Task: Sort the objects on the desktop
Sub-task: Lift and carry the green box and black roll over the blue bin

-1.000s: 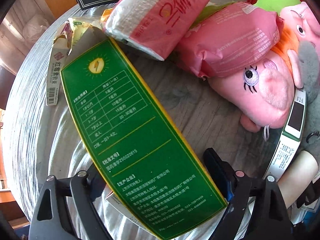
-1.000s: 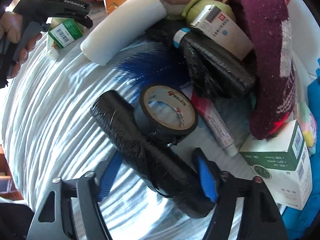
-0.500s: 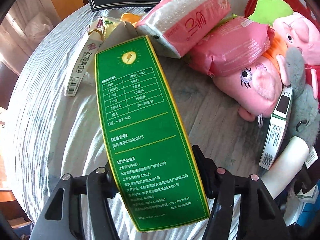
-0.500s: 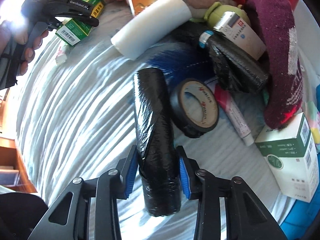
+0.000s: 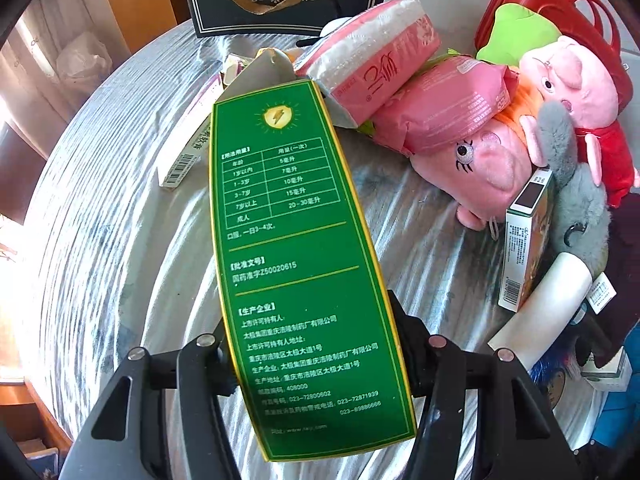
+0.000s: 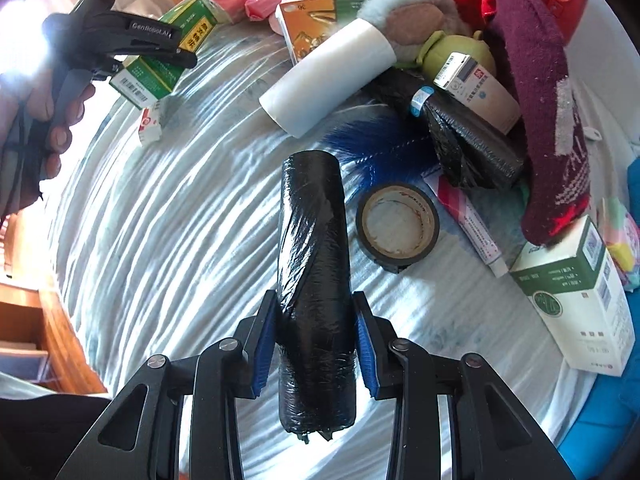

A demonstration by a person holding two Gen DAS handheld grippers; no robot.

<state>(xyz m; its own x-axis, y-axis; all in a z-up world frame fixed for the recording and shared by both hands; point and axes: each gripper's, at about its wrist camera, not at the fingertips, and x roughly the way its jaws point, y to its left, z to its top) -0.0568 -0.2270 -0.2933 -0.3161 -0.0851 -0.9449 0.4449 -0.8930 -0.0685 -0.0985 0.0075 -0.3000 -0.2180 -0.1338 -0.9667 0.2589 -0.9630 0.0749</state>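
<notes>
1. the left gripper (image 5: 316,356) had its jaws clamped on the long edges of a flat, glossy green cardboard box with yellow trim (image 5: 296,248), held clear above the worktop (image 5: 100,240), a surface draped in wrinkled grey-white cloth.
2. the right gripper (image 6: 314,340) had its blue-padded jaws pressed on a crinkled black plastic-wrapped cylinder roll (image 6: 314,264), also lifted off the cloth.
3. a ring of black tape with a tan core (image 6: 396,224) lay flat just beside that roll.
4. soft pink tissue packs (image 5: 400,80) and a plush pink pig toy (image 5: 500,160) were heaped at the far edge.
</notes>
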